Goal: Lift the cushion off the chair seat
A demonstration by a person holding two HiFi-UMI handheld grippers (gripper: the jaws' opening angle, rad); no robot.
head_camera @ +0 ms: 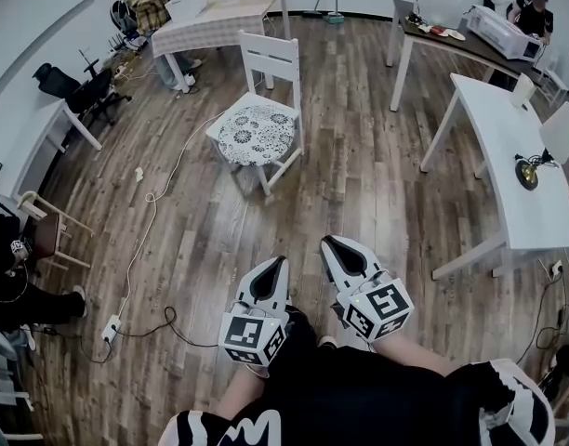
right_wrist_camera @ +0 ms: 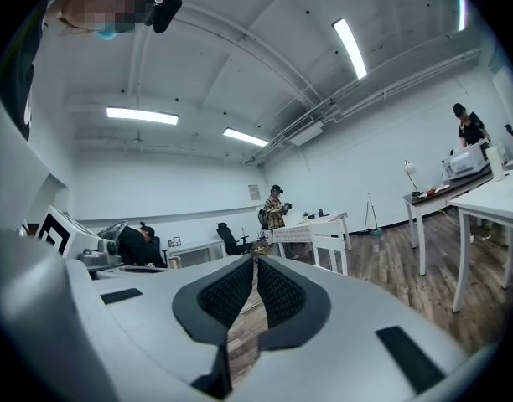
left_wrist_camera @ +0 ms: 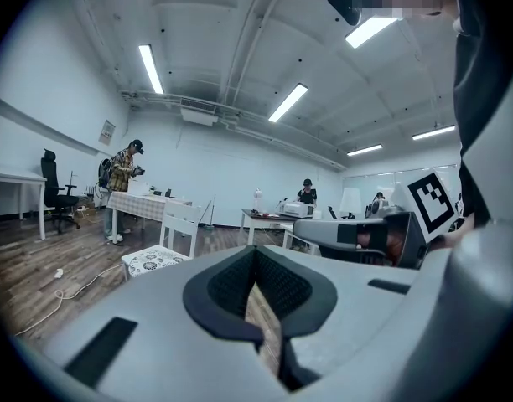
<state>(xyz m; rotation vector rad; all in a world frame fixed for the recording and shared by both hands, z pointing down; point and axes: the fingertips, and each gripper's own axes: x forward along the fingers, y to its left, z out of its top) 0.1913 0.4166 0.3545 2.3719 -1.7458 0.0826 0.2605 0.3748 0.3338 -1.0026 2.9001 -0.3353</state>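
Your left gripper (left_wrist_camera: pixel 256 262) had its ribbed black pads together at the tips, with nothing between them. Your right gripper (right_wrist_camera: pixel 255 268) was likewise closed and empty. In the head view both sat at bottom centre, side by side over the plank floor (head_camera: pixel 359 184), well apart from the work.

The cushion (head_camera: pixel 256 133) lay in the upper middle of that view, on the seat of the white chair (head_camera: pixel 271 54), covering nearly the whole seat. It was a roundish flat pad of white cloth with a dark floral print. It looked thin, soft and light. I judge it would sag and fold if you lifted it by one point, though the cloth should give the pads good purchase.

The best hold, to my mind, was a pinch on the rim nearest you, one gripper toward each side, so that it came up level. Whether ties bound it to the chair back could not be made out. The chair looked like painted wood, hard and smooth, and probably light enough to shift if the cushion snagged.
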